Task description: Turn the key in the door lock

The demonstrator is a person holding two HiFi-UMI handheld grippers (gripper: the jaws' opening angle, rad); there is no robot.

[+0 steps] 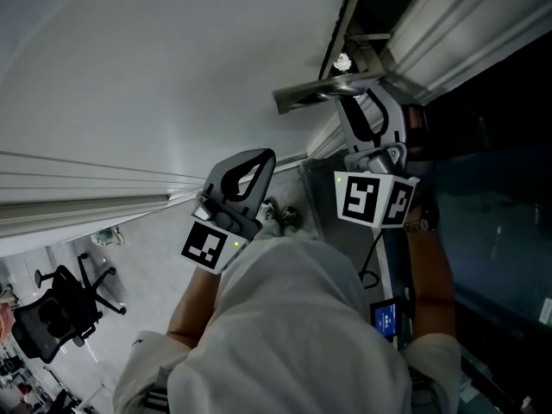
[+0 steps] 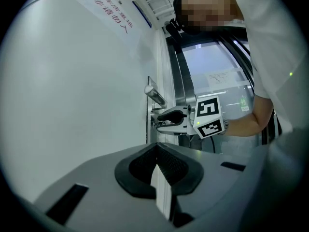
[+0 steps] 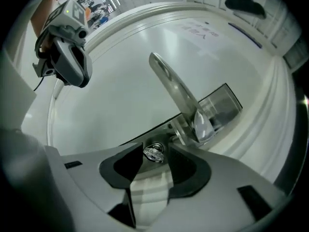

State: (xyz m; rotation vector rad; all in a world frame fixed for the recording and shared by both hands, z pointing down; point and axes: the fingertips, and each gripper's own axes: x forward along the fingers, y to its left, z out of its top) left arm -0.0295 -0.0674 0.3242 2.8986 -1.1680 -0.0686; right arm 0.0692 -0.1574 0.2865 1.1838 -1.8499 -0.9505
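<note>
The small silver metal key [image 3: 154, 153] is framed, ungripped, directly ahead between the parted jaws of the right hand-held gripper [image 3: 154, 160].

In the head view my left gripper [image 1: 257, 166] sits at centre frame, pointing level, jaws closed together. My right gripper [image 1: 355, 110] is upper right, tipped slightly down, jaws standing apart.

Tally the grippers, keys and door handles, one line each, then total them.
Grippers: 2, the left gripper and the right gripper
Keys: 1, the key, between the right gripper's parted jaws
Door handles: 1, the door handle
Total: 4
</note>
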